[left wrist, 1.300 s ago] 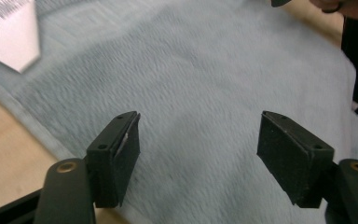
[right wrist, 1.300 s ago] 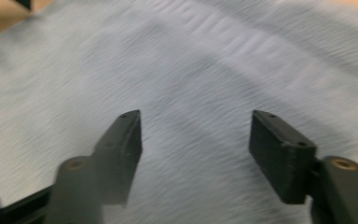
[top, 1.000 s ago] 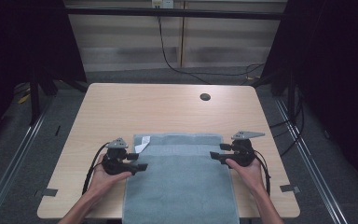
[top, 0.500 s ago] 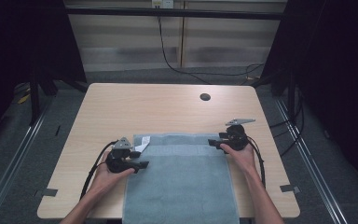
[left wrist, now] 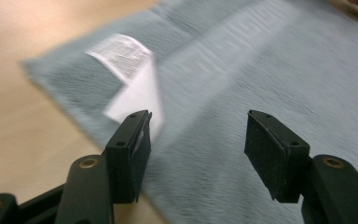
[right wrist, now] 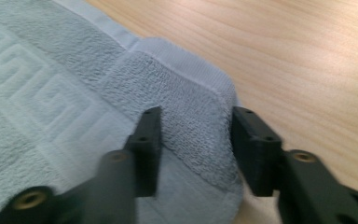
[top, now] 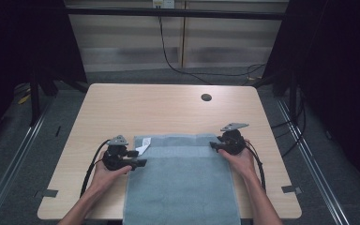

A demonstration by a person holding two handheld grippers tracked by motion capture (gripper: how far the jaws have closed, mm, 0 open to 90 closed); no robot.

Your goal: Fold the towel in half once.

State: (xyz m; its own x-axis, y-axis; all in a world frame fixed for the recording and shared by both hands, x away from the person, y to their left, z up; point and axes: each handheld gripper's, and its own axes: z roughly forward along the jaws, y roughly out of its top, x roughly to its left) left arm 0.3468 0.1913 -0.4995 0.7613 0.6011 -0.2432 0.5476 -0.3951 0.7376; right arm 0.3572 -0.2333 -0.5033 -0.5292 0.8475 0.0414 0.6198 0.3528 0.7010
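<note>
The grey-blue towel (top: 183, 180) lies at the table's 6 o'clock edge, its near end cut off by the frame. Left gripper (left wrist: 198, 135): jaws apart above the towel's left corner, beside the white label (left wrist: 130, 79); that view is blurred. Right gripper (right wrist: 196, 140): jaws straddle the raised right corner; whether they grip it cannot be told. The wooden table (top: 168, 108) has a cable hole (top: 206, 97) at 1 o'clock. Dark surroundings.

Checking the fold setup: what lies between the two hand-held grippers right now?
In the high view, the towel's far edge spans from left hand-held gripper to right hand-held gripper.
</note>
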